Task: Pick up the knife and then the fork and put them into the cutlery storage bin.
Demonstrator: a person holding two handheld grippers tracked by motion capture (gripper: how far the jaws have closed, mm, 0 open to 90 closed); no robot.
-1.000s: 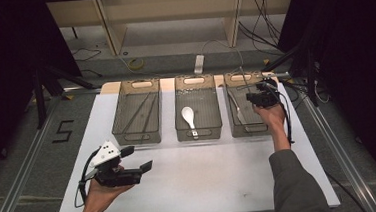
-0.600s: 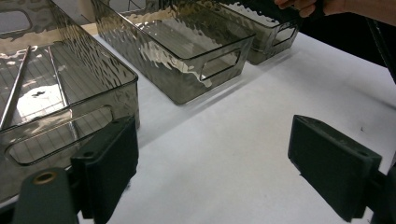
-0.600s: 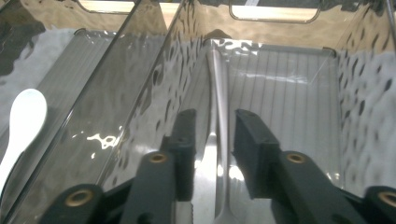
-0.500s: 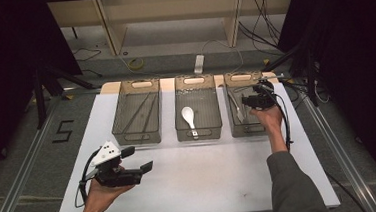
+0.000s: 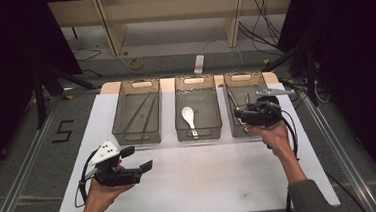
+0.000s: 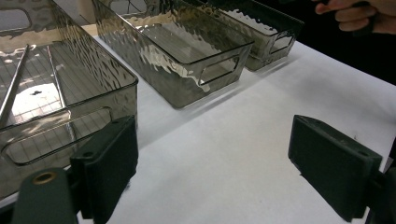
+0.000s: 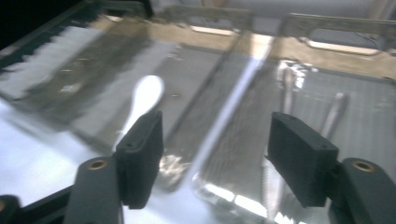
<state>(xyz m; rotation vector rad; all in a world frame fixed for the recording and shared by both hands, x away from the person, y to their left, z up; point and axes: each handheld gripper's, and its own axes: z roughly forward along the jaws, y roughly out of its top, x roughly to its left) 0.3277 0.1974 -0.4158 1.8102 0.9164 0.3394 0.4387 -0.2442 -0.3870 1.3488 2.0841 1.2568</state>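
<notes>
Three smoky clear bins in a row on a white mat [image 5: 206, 175]: left bin [image 5: 137, 112] with thin dark sticks, middle bin [image 5: 196, 107] with a white spoon [image 5: 189, 117], right bin [image 5: 246, 102] with metal cutlery [image 7: 334, 112] lying flat inside. Right gripper [image 5: 242, 116] drawn back over that bin's near end since a second ago, jaws just opened, nothing between. Left gripper [image 5: 140, 159] unmoved, jaws apart, empty.
</notes>
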